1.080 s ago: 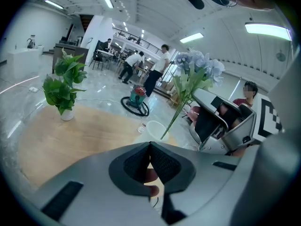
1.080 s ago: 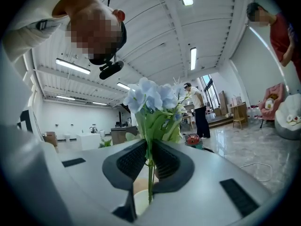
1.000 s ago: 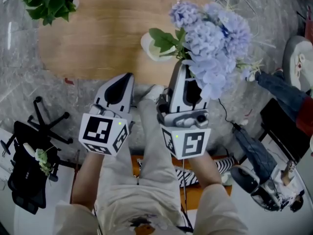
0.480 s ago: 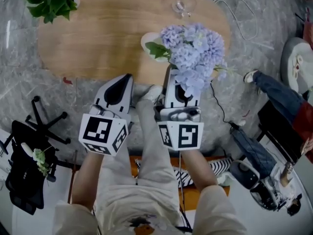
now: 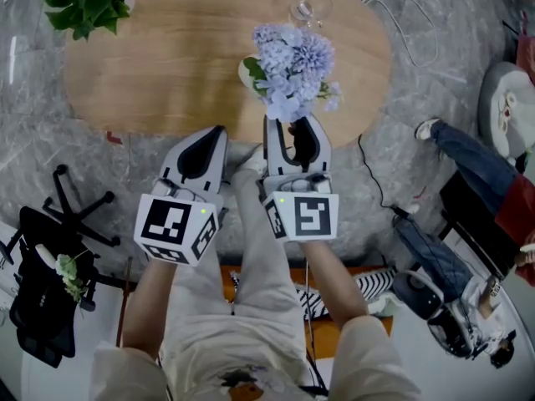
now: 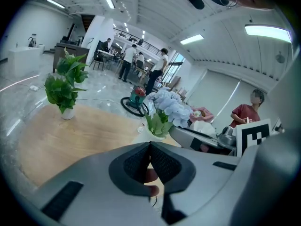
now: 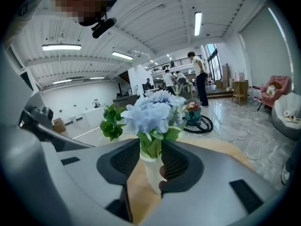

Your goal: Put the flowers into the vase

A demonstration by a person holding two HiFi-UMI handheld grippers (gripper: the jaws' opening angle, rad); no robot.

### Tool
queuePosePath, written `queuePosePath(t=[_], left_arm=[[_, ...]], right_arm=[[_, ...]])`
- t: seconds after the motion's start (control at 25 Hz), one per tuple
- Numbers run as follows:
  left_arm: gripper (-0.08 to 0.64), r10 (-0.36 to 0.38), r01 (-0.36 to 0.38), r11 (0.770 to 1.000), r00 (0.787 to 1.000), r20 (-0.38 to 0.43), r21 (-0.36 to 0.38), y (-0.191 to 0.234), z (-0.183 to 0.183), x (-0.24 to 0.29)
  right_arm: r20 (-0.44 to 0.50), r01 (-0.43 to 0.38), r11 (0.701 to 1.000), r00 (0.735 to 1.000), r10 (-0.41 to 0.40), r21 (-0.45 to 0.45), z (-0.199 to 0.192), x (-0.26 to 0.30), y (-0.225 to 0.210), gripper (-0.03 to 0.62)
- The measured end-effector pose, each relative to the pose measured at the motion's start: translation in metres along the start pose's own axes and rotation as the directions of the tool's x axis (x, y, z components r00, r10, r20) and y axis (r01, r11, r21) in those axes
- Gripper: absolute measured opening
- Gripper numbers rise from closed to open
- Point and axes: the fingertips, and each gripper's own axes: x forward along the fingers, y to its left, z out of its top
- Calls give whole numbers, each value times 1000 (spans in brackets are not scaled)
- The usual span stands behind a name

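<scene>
The pale blue flowers (image 5: 291, 57) stand with their stems in the white vase (image 5: 247, 75) on the wooden table (image 5: 167, 57). My right gripper (image 5: 294, 124) is right behind the vase. Its jaws are opening, with the green stems and the vase neck (image 7: 153, 173) between the parted pads and the flowers (image 7: 153, 109) just above. My left gripper (image 5: 219, 129) hovers at the table's near edge, left of the vase, shut with nothing in it. In the left gripper view the flowers (image 6: 169, 105) rise beyond the closed left gripper (image 6: 149, 147).
A potted green plant (image 5: 82, 2) stands at the table's far left and a wine glass (image 5: 308, 8) behind the vase. A black office chair (image 5: 58, 249) is on the floor at the left. A seated person's legs (image 5: 476, 165) and cables lie at the right.
The right gripper came down and forward with the flowers, and their stems now sit in the vase. Its jaws have parted. The left gripper has kept still.
</scene>
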Motion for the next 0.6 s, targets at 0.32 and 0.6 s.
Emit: queuePosePath(t=[0.32,0.6], left_arm=[[6,-5,5,1000,1000,-4,1,-3,0,2],[6,-6,6,1000,1000,0,17,-9,6,1]], right_arm=[[-5,15,1000,1000,-15,28,-3,-10,-1,126],[-15,19,999,1000,-18,50,-2,-20,-6,126]])
